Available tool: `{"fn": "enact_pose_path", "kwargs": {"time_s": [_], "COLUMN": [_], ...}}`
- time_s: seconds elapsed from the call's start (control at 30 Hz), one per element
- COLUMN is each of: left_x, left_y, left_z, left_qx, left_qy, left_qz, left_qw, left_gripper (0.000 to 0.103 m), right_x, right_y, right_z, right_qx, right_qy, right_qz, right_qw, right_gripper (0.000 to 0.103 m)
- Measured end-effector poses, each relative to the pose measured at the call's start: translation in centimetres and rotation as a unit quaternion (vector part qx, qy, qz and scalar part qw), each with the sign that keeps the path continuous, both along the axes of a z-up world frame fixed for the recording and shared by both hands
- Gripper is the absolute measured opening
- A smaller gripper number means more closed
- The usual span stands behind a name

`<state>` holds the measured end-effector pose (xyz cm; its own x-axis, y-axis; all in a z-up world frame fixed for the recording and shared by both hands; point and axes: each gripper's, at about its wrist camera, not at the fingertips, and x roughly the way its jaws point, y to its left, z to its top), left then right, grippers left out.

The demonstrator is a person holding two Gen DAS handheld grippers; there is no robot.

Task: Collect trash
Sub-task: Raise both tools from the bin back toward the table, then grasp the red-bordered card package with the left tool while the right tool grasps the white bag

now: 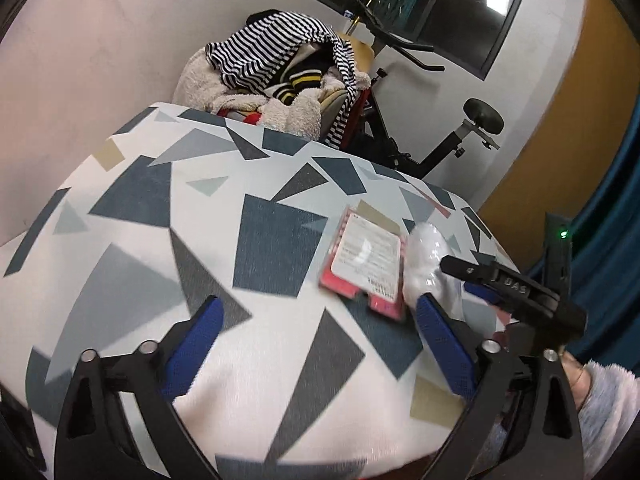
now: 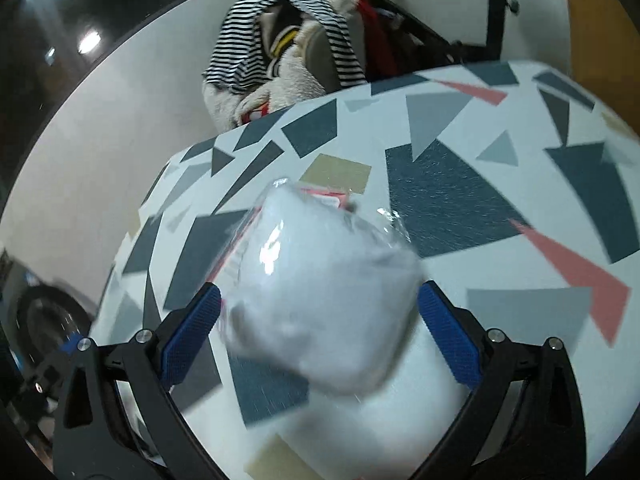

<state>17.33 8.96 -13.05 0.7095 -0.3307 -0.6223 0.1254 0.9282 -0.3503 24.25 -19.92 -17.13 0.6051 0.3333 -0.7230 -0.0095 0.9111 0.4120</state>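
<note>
Blue-padded right gripper (image 2: 319,312) sits spread around a clear plastic bag of white stuff (image 2: 320,296), jaws beside it, contact unclear through blur. Left gripper (image 1: 316,344) released, holding nothing, over the patterned tabletop (image 1: 140,240). Just past the bag lies a red packet (image 1: 366,260), touching or overlapping it. Judgement: squeeze at the bag's middle before lifting, since slick film could slip; left could take the packet. Far back, striped clothes pile (image 1: 276,64), exercise bike (image 1: 440,136).

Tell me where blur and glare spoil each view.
Left wrist: motion blur smears the red packet and the clear plastic bag; glare streaks the packet's label. Right wrist: the bag is badly smeared with a bright highlight; the tablecloth print stays readable.
</note>
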Motion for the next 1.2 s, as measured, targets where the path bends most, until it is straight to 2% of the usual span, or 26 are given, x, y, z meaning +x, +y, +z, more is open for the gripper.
{"fn": "enact_pose_path", "kwargs": {"time_s": [0.1, 0.17, 0.33, 0.43, 0.7, 0.8, 0.97, 1.1, 1.2], "left_x": [2.2, 3.3, 6.8, 8.9, 12.9, 14.0, 14.9, 15.4, 15.7], "left_y": [-0.1, -0.4, -1.4, -2.2, -5.4, -6.3, -7.3, -7.9, -8.2], "left_z": [-0.7, -1.3, -3.6, -5.1, -6.9, -7.6, -7.5, -7.5, -7.5], "left_qx": [-0.01, -0.015, -0.036, -0.046, 0.001, 0.01, 0.039, 0.063, 0.068], "left_qy": [0.016, 0.025, 0.063, 0.09, 0.107, 0.117, 0.111, 0.108, 0.107], "left_qz": [-0.014, -0.024, -0.044, -0.046, -0.061, -0.064, -0.063, -0.057, -0.055], "left_qw": [0.9997, 0.9993, 0.9964, 0.9938, 0.9923, 0.9911, 0.9911, 0.9905, 0.9904], "left_gripper": [0.085, 0.08, 0.069, 0.059, 0.055, 0.049, 0.048, 0.043, 0.043], "right_x": [1.1, 1.3, 1.0, 0.7, -0.9, -1.8, -3.0, -4.0, -4.4], "right_y": [0.2, -0.2, -1.6, -2.4, -5.8, -7.0, -8.9, -9.7, -9.9], "right_z": [-1.0, -1.4, -2.1, -1.8, -1.4, -1.2, -1.2, -1.4, -1.4], "right_qx": [0.023, 0.039, 0.058, 0.047, 0.047, 0.043, 0.046, 0.041, 0.038], "right_qy": [0.027, 0.027, 0.017, 0.004, -0.01, -0.013, -0.016, -0.025, -0.029], "right_qz": [-0.017, -0.015, 0.003, 0.009, 0.002, -0.007, -0.014, -0.01, -0.009], "right_qw": [0.999, 0.999, 0.998, 0.999, 0.999, 0.999, 0.999, 0.999, 0.999], "right_gripper": [0.098, 0.097, 0.078, 0.068, 0.062, 0.061, 0.061, 0.061, 0.061]}}
